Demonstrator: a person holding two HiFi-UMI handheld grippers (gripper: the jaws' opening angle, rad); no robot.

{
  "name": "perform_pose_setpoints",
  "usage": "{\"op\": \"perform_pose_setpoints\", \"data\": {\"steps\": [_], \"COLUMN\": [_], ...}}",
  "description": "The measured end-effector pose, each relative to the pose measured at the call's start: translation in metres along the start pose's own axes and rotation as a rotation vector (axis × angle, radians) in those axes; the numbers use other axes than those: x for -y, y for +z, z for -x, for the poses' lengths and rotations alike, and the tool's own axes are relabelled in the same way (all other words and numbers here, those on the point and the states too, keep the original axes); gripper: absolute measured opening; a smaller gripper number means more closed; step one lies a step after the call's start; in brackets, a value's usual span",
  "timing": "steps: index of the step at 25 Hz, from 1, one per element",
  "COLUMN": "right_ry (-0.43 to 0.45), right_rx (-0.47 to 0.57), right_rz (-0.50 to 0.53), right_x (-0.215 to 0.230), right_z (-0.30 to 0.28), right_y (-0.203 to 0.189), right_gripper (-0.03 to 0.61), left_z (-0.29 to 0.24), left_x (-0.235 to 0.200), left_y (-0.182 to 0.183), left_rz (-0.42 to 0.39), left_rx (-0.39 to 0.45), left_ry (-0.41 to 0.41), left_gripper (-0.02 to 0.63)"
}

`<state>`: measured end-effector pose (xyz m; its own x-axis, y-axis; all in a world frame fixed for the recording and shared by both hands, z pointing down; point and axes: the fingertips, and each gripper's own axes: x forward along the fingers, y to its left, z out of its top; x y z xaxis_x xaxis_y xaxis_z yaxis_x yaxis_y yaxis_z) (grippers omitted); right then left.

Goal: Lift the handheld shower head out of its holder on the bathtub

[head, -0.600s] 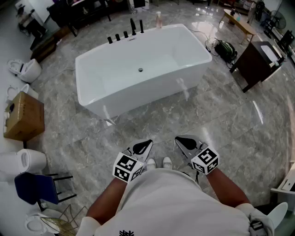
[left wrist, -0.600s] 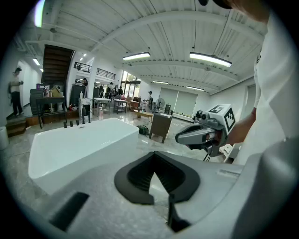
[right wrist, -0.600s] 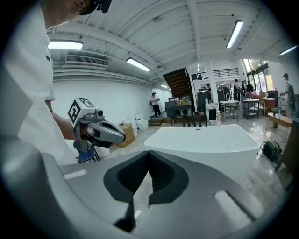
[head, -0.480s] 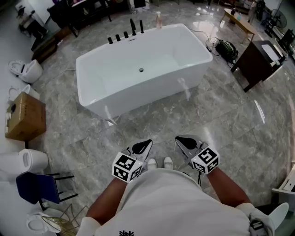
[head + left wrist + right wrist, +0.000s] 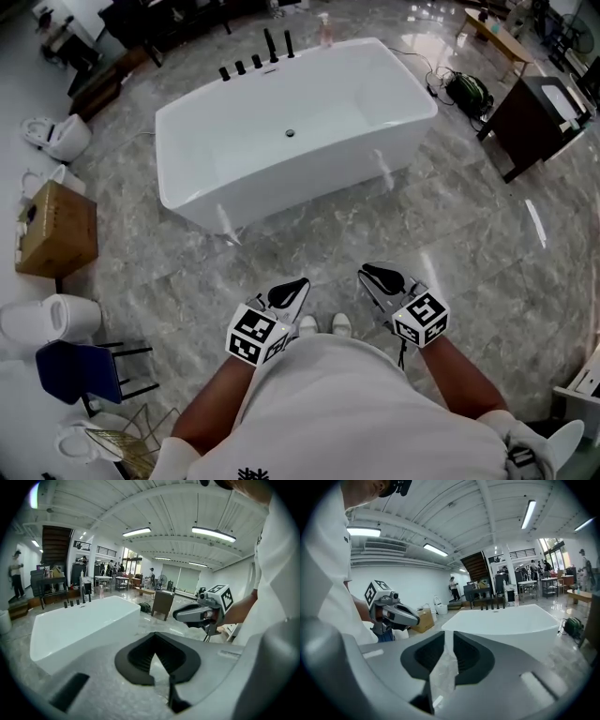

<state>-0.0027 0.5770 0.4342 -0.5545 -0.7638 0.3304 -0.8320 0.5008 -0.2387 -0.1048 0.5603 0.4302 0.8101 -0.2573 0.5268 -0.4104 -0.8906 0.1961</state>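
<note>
The white bathtub [image 5: 309,178] stands on the marble floor ahead of me. A row of black fittings [image 5: 255,62] lines its far rim, with two taller black stems at the right end. The handheld shower head is among them, but I cannot tell which piece it is. My left gripper [image 5: 298,284] and right gripper [image 5: 373,272] are held side by side in front of my body, well short of the tub. Both are shut with nothing between the jaws. The tub [image 5: 84,620] and the right gripper [image 5: 180,616] show beyond my left gripper [image 5: 154,639]. The right gripper view has its own jaws [image 5: 448,637], the tub [image 5: 506,620] and the left gripper [image 5: 415,619].
A cardboard box [image 5: 56,230], white toilets [image 5: 56,139] and a blue chair [image 5: 80,370] stand at the left. A dark cabinet [image 5: 534,117] and a green coiled item [image 5: 469,92] sit at the right. A pink bottle [image 5: 325,28] stands behind the tub. Marble floor lies between me and the tub.
The head view has shifted slightly, so the tub sits a little higher in the picture. Both grippers keep the same pose side by side and stay shut.
</note>
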Motion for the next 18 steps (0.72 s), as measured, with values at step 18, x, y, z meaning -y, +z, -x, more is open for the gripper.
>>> {"op": "perform_pose_setpoints", "data": {"steps": [18], "right_ry": [-0.147], "right_rx": [-0.016], "right_rz": [-0.01], "right_x": [0.143], "right_z": [-0.09], "right_y": [0.028], "right_gripper": [0.301], "left_z": [-0.07], "left_x": [-0.122], "left_y": [0.04], "left_rz": [0.041], "left_rx": [0.032], "left_ry": [0.014], "left_gripper": [0.006]}}
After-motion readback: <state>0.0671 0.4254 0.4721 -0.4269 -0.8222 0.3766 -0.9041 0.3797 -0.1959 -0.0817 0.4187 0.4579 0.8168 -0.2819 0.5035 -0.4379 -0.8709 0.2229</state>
